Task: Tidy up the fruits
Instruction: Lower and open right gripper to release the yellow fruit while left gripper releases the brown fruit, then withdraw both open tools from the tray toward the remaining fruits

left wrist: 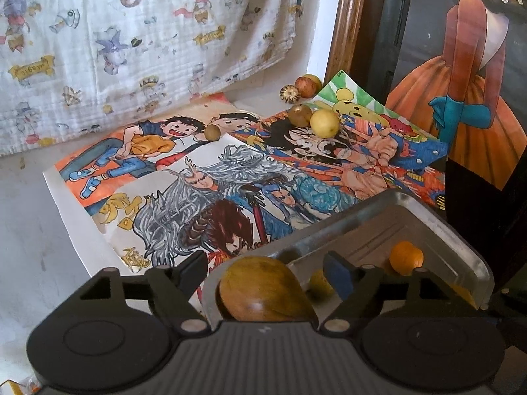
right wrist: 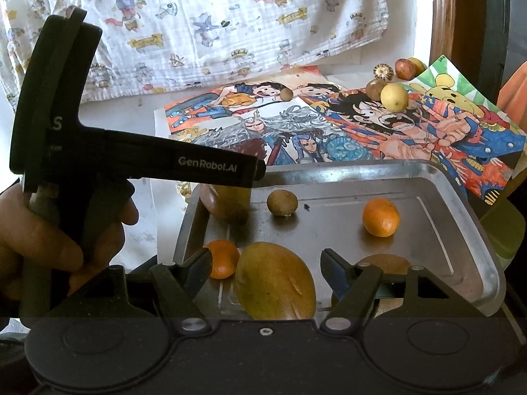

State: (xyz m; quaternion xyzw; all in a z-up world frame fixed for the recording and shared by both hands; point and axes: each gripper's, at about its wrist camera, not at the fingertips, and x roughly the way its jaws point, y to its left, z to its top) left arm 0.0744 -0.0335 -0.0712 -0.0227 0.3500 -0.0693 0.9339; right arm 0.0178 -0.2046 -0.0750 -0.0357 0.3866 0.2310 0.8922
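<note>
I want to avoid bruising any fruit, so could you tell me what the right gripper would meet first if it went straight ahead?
Most likely the mango in the metal tray, lying between the right gripper's open jaws.

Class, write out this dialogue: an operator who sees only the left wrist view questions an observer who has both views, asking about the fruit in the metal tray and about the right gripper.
Operator: In the tray I can see one orange. Are there any more?
Observer: Yes. A second orange sits in the tray's near left corner.
Operator: Is the right gripper holding anything?
Observer: No, it is open. A yellow mango lies in the tray between its fingers, with a gap on each side.
</note>
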